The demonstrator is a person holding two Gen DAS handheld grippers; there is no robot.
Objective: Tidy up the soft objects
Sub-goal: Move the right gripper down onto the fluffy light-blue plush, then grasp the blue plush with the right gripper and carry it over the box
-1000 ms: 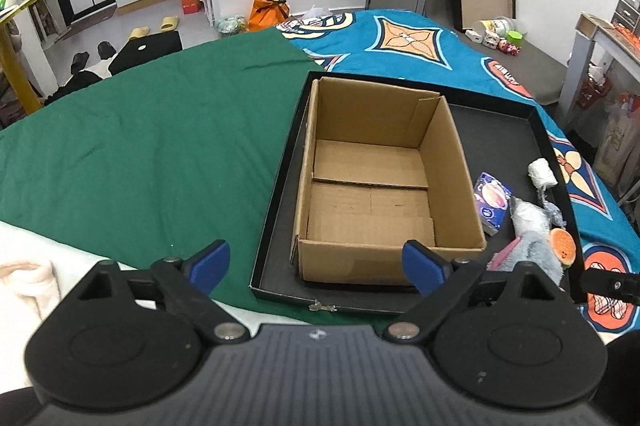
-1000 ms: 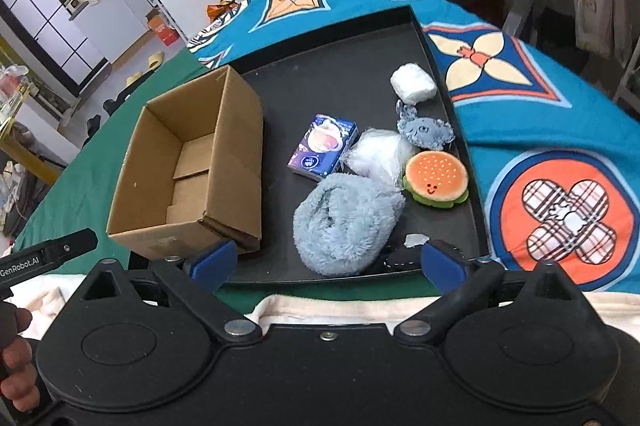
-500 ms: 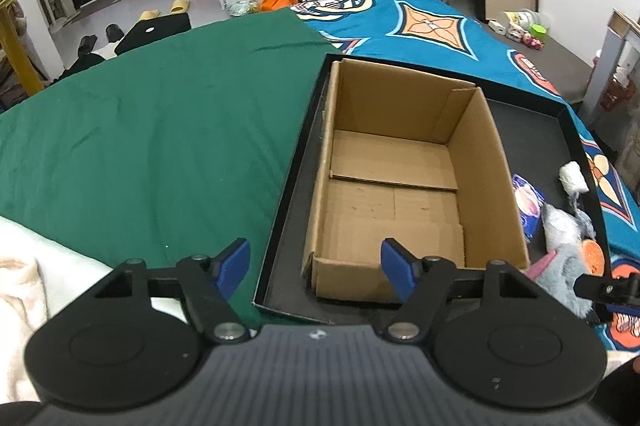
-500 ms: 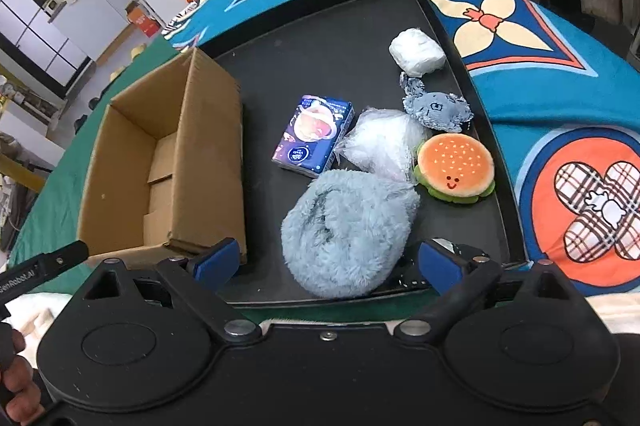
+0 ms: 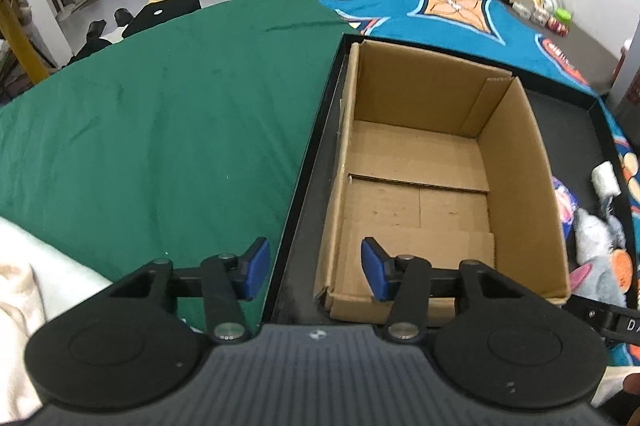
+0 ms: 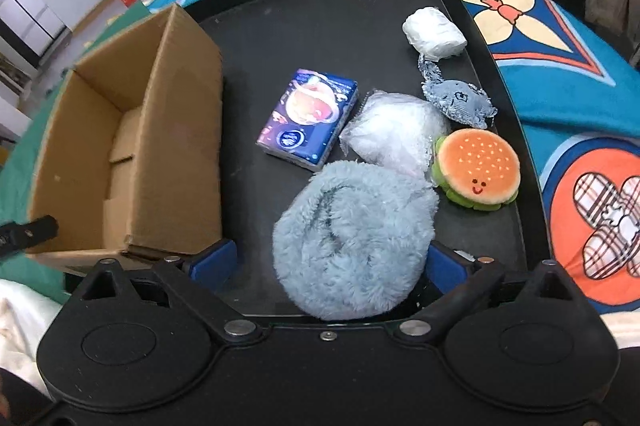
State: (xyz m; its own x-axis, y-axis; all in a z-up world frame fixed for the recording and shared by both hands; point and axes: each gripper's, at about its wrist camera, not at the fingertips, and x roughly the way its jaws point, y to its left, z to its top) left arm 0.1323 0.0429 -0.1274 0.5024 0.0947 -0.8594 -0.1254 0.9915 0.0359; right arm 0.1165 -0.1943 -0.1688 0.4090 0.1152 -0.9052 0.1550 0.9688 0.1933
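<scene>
An empty open cardboard box stands at the left end of a black tray. My left gripper hovers over the box's near left corner. Its jaws are closing, one pad outside the tray and one over the box, pressing nothing. My right gripper is open wide and straddles a fluffy blue-grey soft item. Its pads do not press the item. Beyond lie a tissue pack, a clear bag, a burger plush, a small grey plush and a white bundle.
The tray rests on a bed with a green cloth on the left and a patterned teal blanket on the right. White bedding lies at the near edge. Floor clutter and furniture stand beyond the bed.
Both grippers came down and closer to the tray. The left jaws narrowed over the box's near corner. The right gripper's fingers now sit either side of the fluffy item.
</scene>
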